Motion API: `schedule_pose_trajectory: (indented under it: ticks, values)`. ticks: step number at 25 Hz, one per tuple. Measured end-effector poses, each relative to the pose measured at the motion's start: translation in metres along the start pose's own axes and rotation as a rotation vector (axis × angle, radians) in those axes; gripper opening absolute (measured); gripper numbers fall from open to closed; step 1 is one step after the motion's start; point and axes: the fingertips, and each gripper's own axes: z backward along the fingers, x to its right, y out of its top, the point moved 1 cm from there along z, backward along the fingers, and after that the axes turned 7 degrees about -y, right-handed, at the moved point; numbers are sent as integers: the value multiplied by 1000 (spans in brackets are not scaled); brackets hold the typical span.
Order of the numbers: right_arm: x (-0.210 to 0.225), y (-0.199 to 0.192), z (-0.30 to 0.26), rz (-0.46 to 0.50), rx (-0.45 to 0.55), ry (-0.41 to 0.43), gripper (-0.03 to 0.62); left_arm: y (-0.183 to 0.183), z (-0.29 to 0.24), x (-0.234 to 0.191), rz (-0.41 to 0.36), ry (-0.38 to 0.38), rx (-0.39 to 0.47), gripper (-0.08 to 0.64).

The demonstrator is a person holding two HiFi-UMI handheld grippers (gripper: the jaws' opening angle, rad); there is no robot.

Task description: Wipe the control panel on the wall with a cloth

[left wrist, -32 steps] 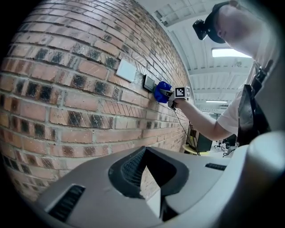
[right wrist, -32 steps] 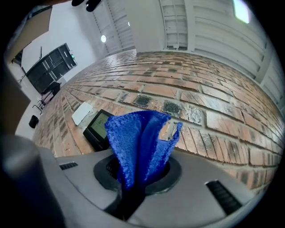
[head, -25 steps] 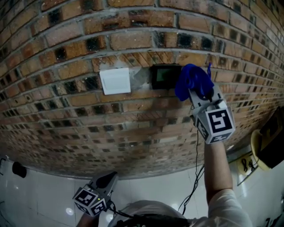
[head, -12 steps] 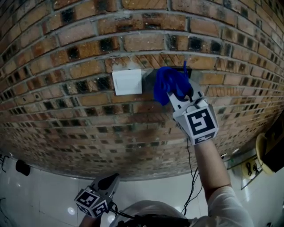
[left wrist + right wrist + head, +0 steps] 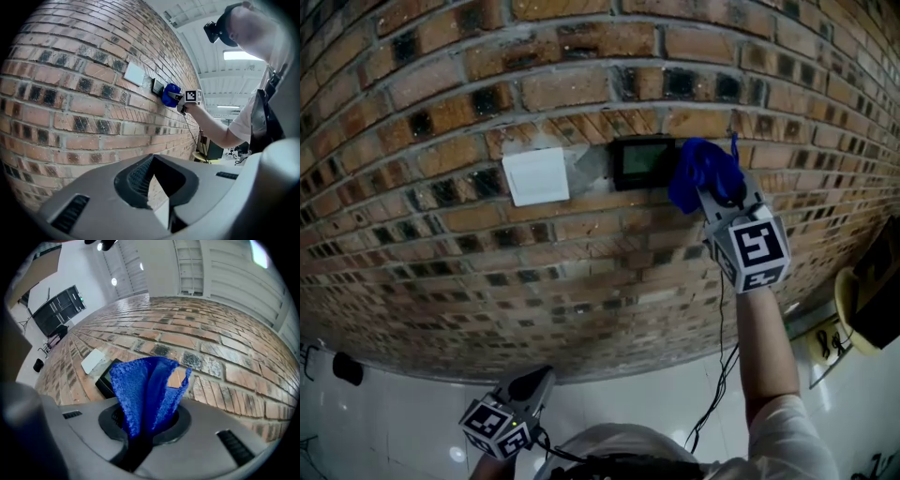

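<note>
A dark control panel (image 5: 641, 160) with a greenish screen is set in the brick wall; it also shows in the right gripper view (image 5: 107, 378) and the left gripper view (image 5: 157, 87). My right gripper (image 5: 712, 187) is shut on a blue cloth (image 5: 701, 172), which rests against the wall at the panel's right edge. In the right gripper view the cloth (image 5: 145, 392) stands bunched up from the jaws. My left gripper (image 5: 525, 394) hangs low, away from the wall; its jaws are shut with nothing between them (image 5: 157, 197).
A white switch plate (image 5: 536, 175) sits left of the panel. A black cable (image 5: 719, 309) runs down the brick wall (image 5: 441, 262) below the right gripper. A yellow round object (image 5: 853, 314) lies at the far right, over a glossy white floor (image 5: 394, 412).
The right gripper with the cloth swept left over the panel, covering it, then came back right, so the panel's screen shows again. The left gripper stayed put.
</note>
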Motion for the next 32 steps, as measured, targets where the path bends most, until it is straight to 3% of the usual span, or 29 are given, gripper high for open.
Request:
schedule_pose_trajectory:
  ticks: [5, 10, 13, 16, 21, 25, 32]
  values:
    - [17, -20, 0, -42, -30, -26, 89, 0, -4, 3, -12, -2, -17, 3]
    - [1, 12, 11, -59, 42, -27, 89, 0, 6, -3, -8, 16, -9, 3]
    - [-40, 47, 11, -53, 112, 59, 89, -1, 12, -7, -2, 23, -7, 3]
    - [-87, 61, -2, -47, 112, 154, 89, 3, 16, -7, 0, 27, 5, 3]
    - [-120, 71, -26, -62, 118, 205, 89, 1, 27, -8, 3, 38, 13, 3]
    - [-101, 66, -25, -38, 124, 170, 89, 2, 29, -11, 17, 51, 18, 3]
    - [-22, 30, -7, -18, 61, 31, 89, -3, 11, -6, -3, 27, -13, 3]
